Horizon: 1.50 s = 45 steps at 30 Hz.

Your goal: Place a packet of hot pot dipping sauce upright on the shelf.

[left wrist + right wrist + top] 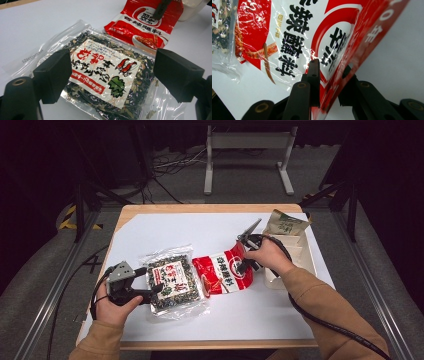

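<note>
Printed upside down on the clear seaweed packet's (105,75) near-left film edge: "8286012". On the red seasoning packet (332,45): bold black Chinese characters, plus white "0 年" along its red edge.

A wooden table (210,208) carries a white sheet (200,227) covering nearly its whole top. On the sheet, a clear seaweed bag (172,281) lies at about 8 o'clock from centre. A red packet (222,272) touches its right edge. A beige tray (305,255) sits at 3 o'clock.
</note>
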Each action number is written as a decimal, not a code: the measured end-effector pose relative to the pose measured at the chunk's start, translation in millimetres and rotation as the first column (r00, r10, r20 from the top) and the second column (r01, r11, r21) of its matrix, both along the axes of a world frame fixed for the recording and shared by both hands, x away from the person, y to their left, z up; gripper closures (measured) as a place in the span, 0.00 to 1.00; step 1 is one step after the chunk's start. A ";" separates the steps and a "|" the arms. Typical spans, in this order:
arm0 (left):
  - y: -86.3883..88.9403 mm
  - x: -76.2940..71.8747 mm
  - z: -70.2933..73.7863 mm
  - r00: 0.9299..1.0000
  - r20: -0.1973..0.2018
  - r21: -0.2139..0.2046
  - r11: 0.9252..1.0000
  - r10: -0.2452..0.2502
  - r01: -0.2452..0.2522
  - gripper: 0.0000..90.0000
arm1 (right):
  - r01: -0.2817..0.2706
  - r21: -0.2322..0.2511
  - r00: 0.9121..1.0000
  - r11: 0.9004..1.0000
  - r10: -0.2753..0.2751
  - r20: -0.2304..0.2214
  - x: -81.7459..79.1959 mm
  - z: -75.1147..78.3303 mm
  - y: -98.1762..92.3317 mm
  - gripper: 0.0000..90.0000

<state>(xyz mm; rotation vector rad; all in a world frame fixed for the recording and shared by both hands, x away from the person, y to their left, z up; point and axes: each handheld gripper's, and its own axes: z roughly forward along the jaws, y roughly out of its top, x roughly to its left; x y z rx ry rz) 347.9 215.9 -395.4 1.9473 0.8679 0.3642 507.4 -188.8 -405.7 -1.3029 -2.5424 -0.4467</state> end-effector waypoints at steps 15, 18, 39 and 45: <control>-0.2 -0.1 0.6 1.000 0.002 0.000 1.000 0.001 -0.001 0.18 | 0.027 0.036 0.999 0.999 -0.028 0.033 -2.6 17.2 -8.5 0.98; -0.7 0.0 0.6 1.000 0.001 -0.004 1.000 0.001 -0.001 0.18 | 0.033 0.060 0.999 0.998 -0.036 0.039 -3.1 23.7 -11.7 0.98; 0.6 0.1 1.5 1.000 0.006 -0.007 1.000 0.005 -0.005 0.18 | -0.039 0.176 0.994 0.984 0.019 0.111 -21.3 76.3 0.2 0.98; 1.1 0.2 1.4 1.000 0.003 -0.008 1.000 0.005 -0.005 0.18 | -0.066 0.203 0.991 0.977 0.040 0.129 -25.8 88.3 5.3 0.99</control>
